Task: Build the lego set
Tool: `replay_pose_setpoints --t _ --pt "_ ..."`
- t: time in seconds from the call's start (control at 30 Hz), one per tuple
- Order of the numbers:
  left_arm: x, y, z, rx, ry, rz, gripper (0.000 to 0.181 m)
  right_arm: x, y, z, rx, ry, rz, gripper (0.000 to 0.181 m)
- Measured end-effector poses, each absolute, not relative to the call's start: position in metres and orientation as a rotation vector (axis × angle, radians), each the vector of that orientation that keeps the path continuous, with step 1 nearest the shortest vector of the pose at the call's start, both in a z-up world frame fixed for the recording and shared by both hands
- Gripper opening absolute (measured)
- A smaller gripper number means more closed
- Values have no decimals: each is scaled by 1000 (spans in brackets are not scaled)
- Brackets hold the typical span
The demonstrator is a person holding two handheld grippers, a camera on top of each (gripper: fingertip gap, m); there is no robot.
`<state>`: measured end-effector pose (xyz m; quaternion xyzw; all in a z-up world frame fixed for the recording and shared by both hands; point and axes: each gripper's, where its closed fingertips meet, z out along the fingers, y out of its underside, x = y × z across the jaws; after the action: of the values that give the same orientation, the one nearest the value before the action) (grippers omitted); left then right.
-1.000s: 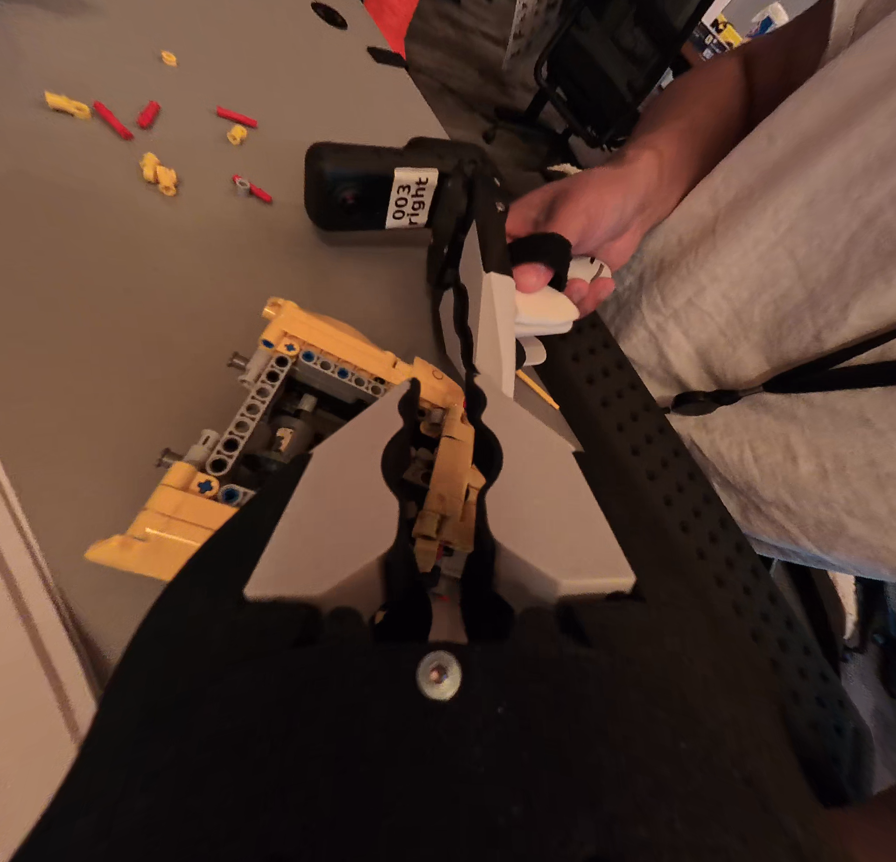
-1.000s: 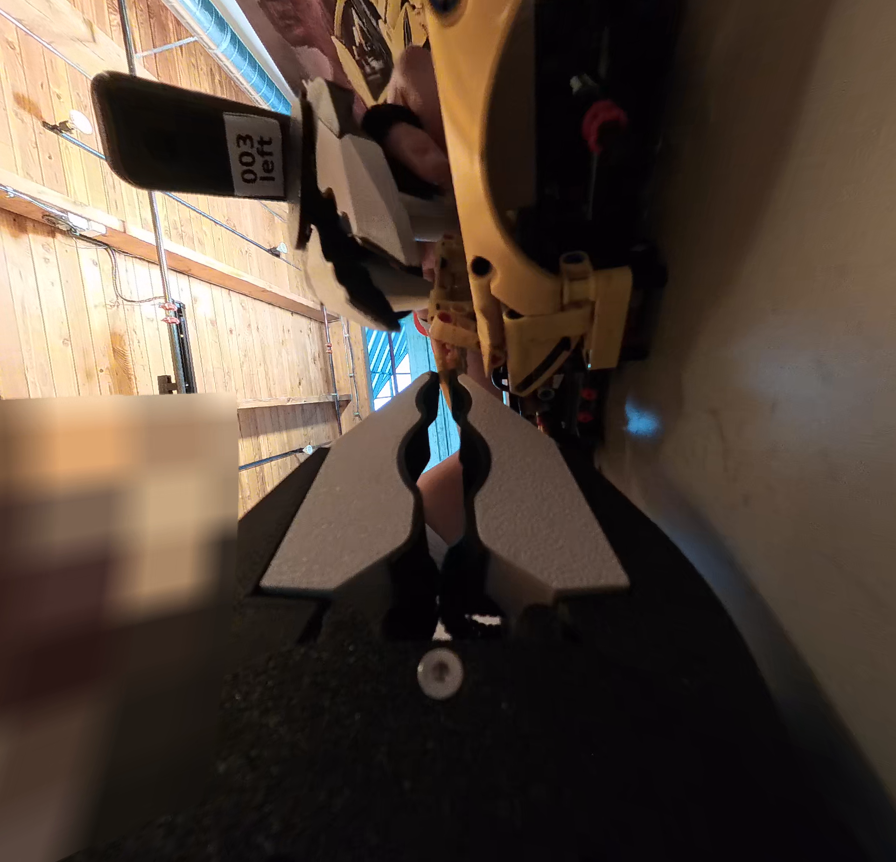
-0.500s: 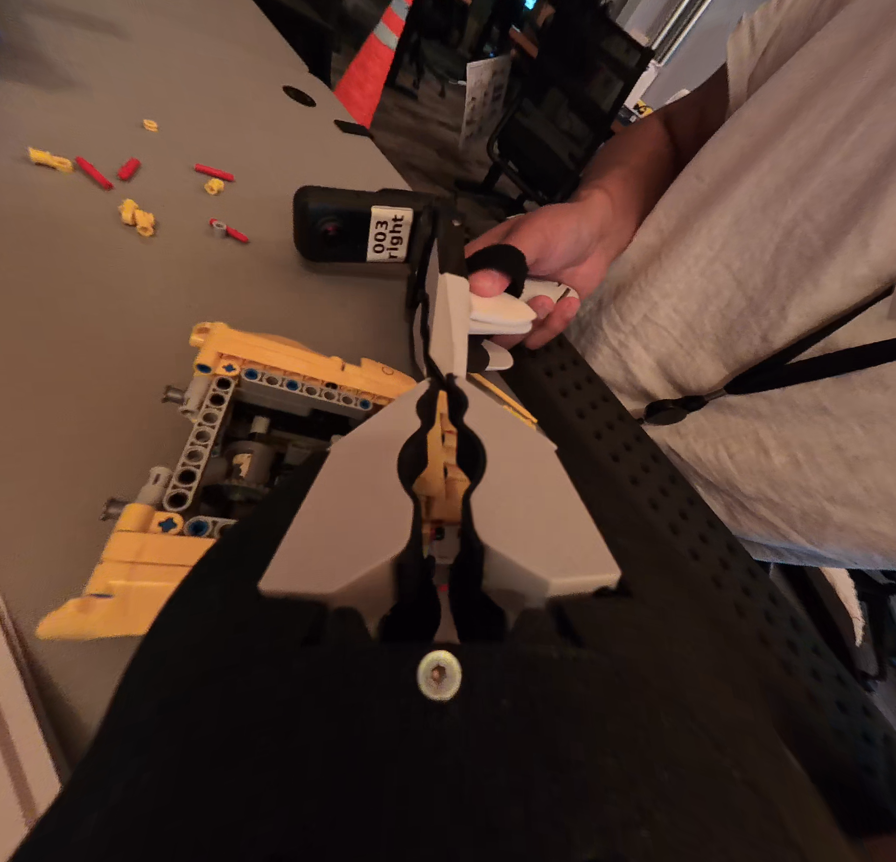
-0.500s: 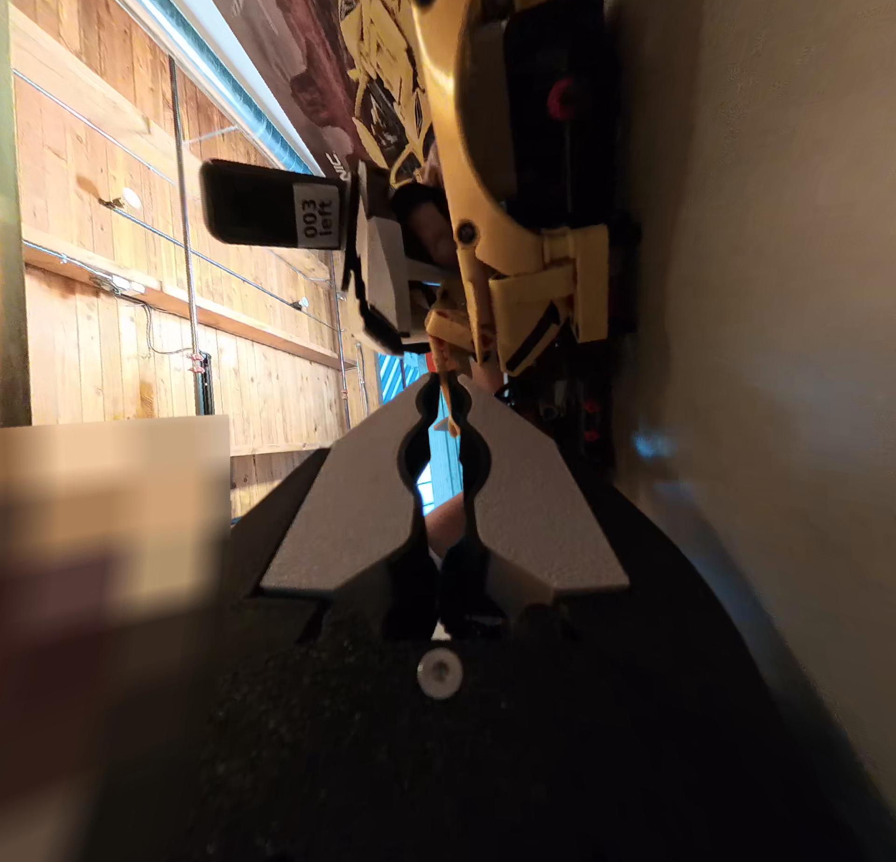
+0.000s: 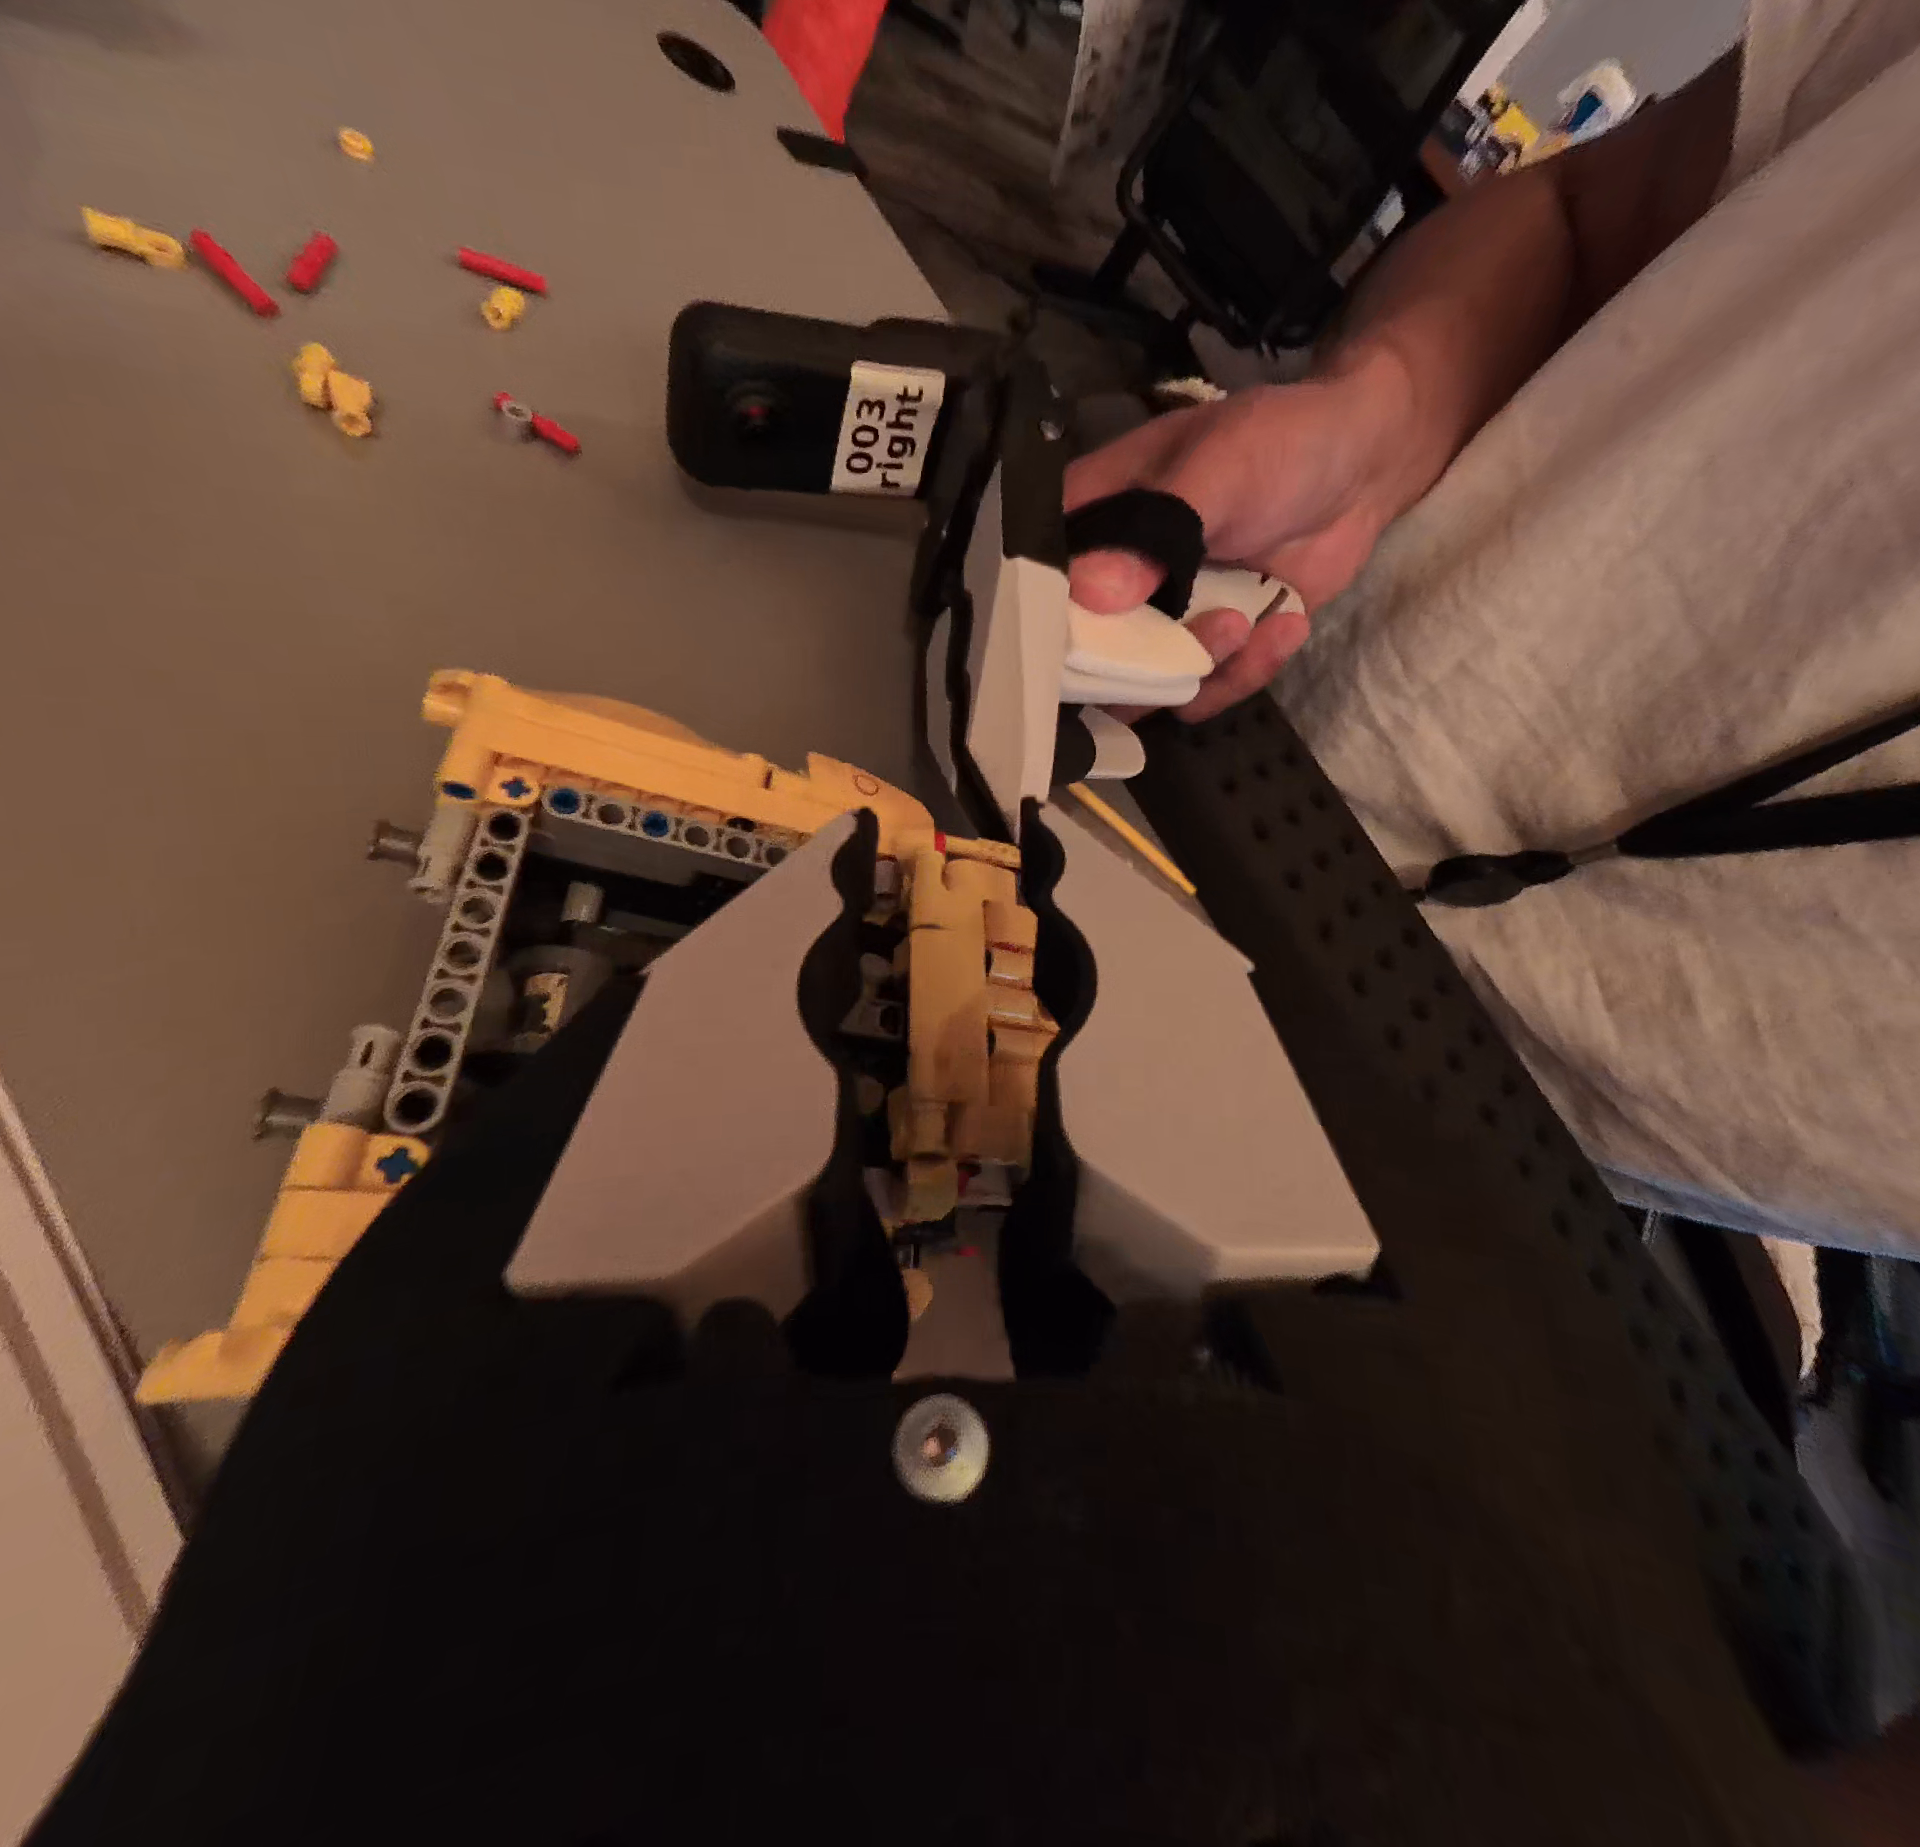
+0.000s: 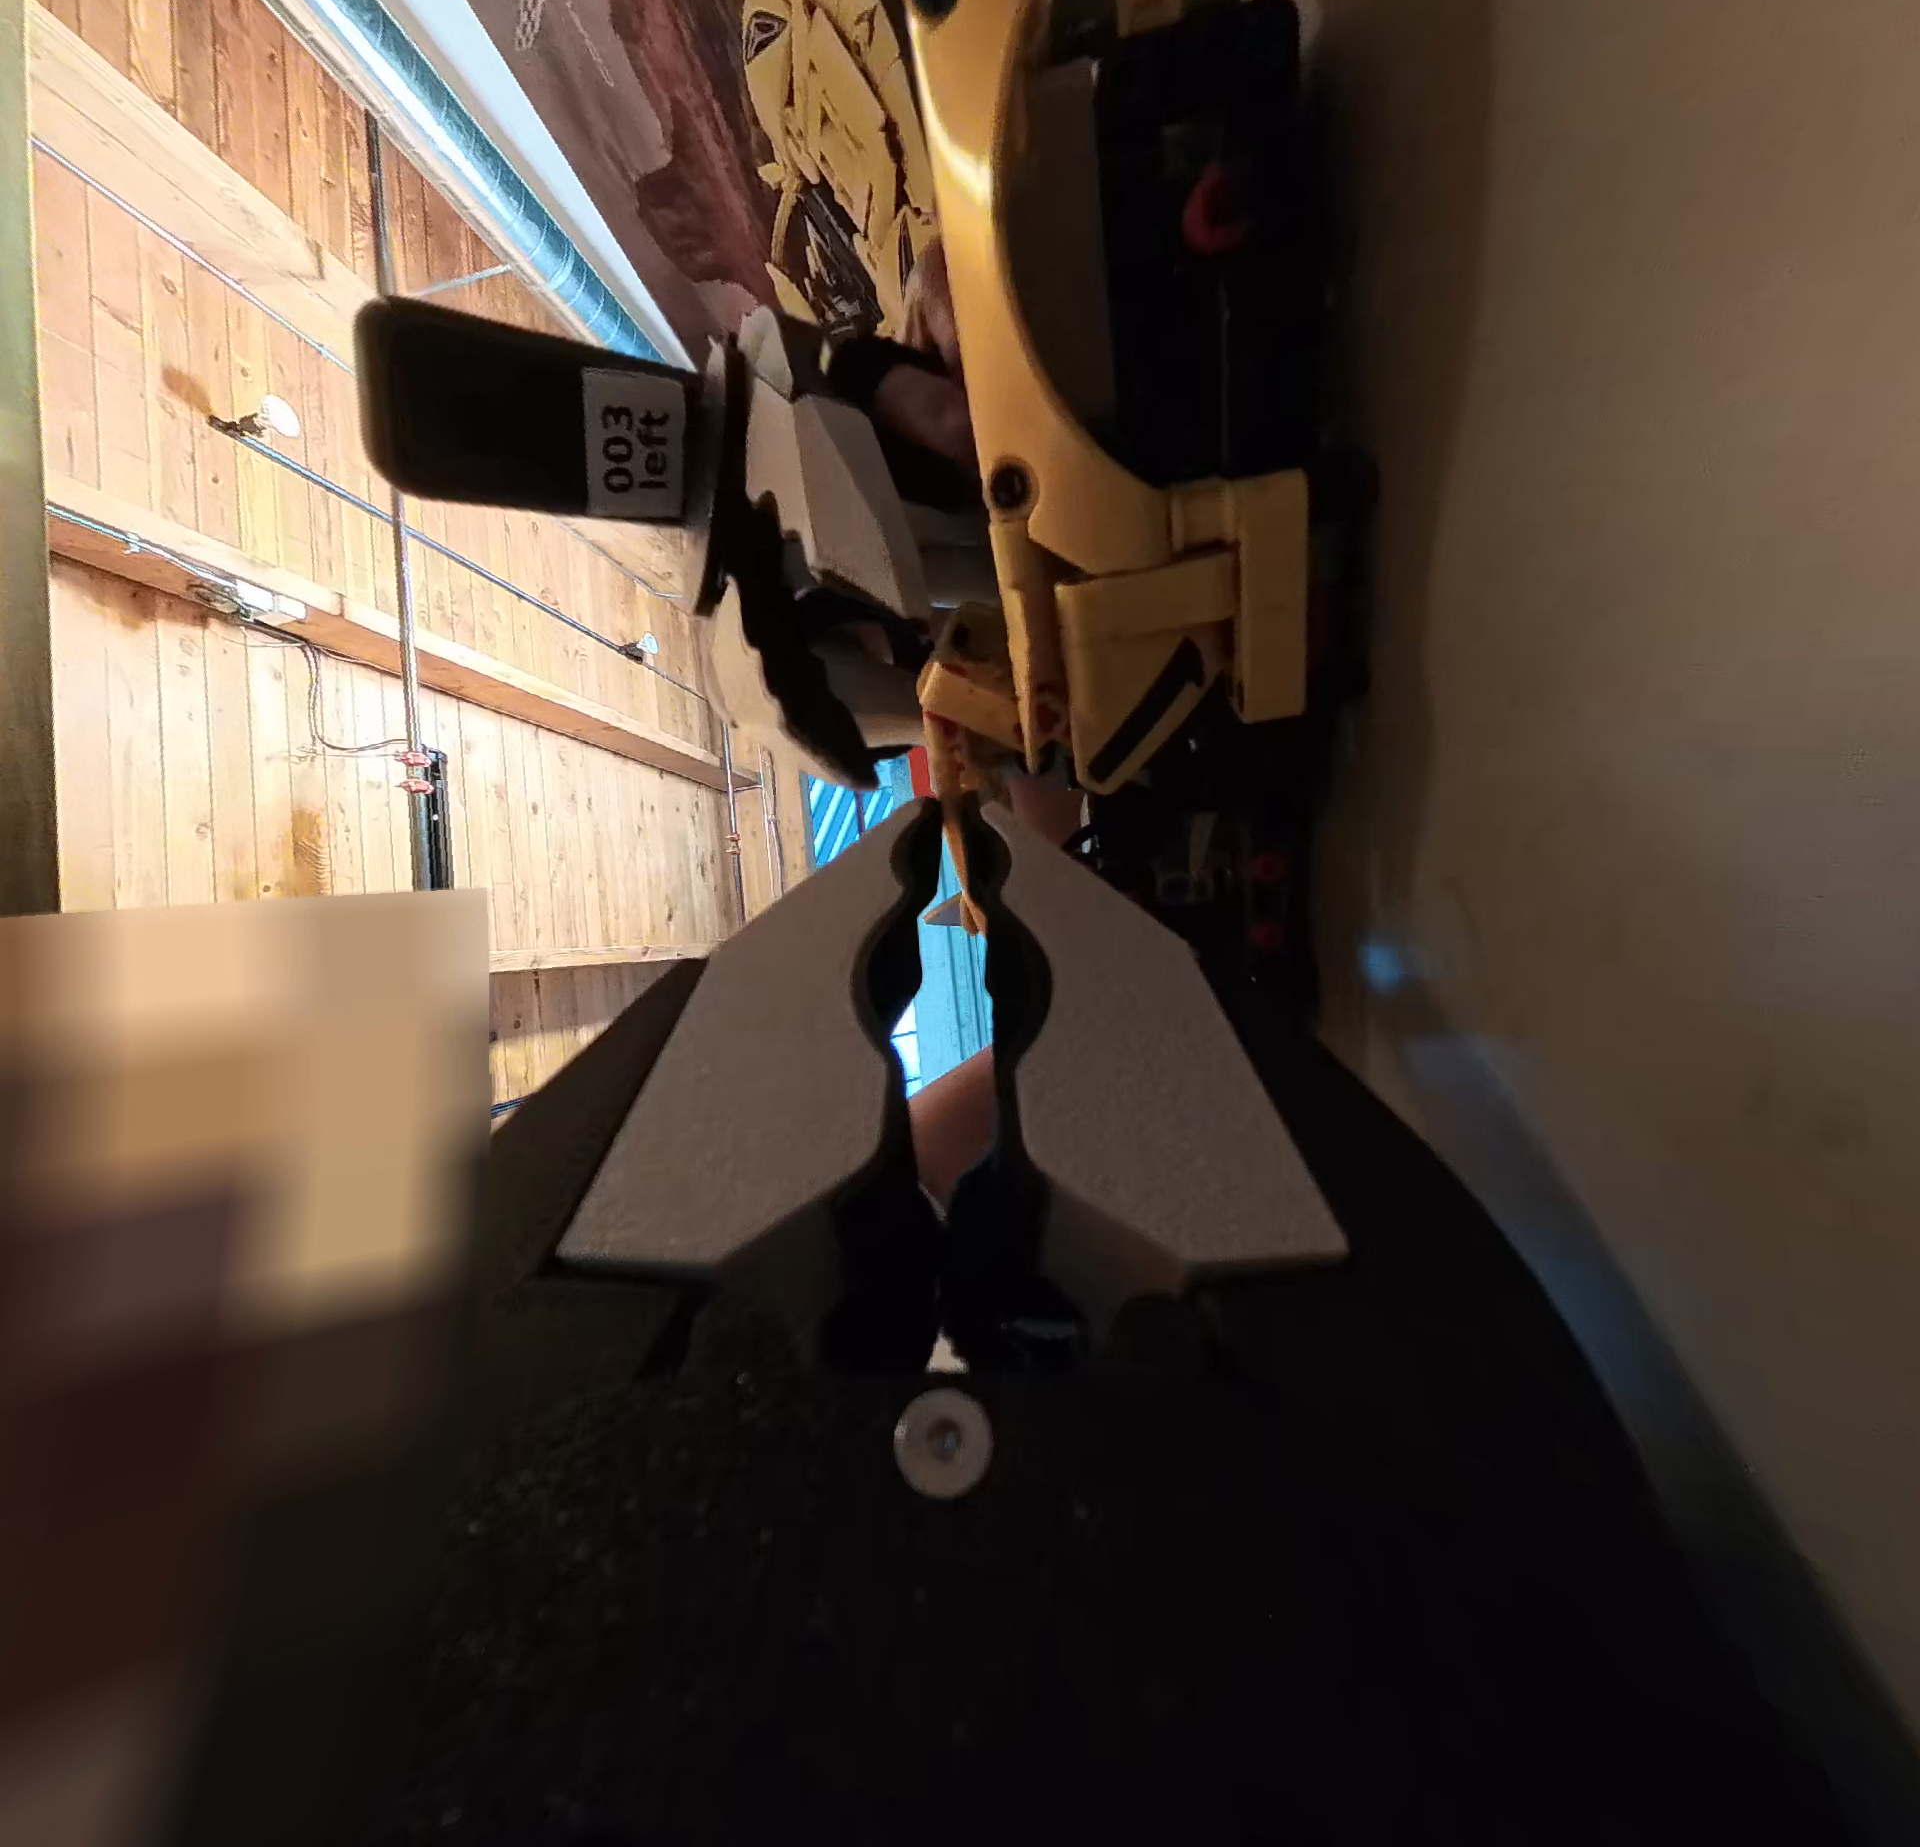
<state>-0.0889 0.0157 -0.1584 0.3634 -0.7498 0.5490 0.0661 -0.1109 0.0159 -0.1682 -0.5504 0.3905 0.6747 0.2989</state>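
the left gripper (image 5: pixel 940 841) body hides the near half of the lego car (image 5: pixel 582 810), can't really tell what its fingers grip. Right view: car's top (image 6: pixel 1049 239) cut off by the edge, table (image 6: pixel 1662 862) just blur

Dim workshop room around my grey table, wood-panelled on one side.

From the left wrist view I see the grey table (image 5: pixel 312 571) running far and left, with a round hole (image 5: pixel 694 60) near its far edge; beyond that edge stand an orange-red cone (image 5: pixel 831 21) and a black chair (image 5: pixel 1247 187) on a dark floor. From the right wrist view, which is rolled sideways, I see a wall of pale wooden planks (image 6: pixel 208 447) with thin metal rods and cables, a ribbed silver duct (image 6: pixel 457 135) and a bright blue-lit window (image 6: pixel 945 966) far off.
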Motion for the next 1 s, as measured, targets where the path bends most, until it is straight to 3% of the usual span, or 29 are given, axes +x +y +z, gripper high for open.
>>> replay_pose_setpoints --t 0.4,1.0 --pt "-98 14 -171 1050 -2363 1336 23 -111 17 -169 -1482 1021 1782 2" --pt "-92 15 -170 1082 -2466 1513 21 -105 16 -170 -1563 951 1634 3"
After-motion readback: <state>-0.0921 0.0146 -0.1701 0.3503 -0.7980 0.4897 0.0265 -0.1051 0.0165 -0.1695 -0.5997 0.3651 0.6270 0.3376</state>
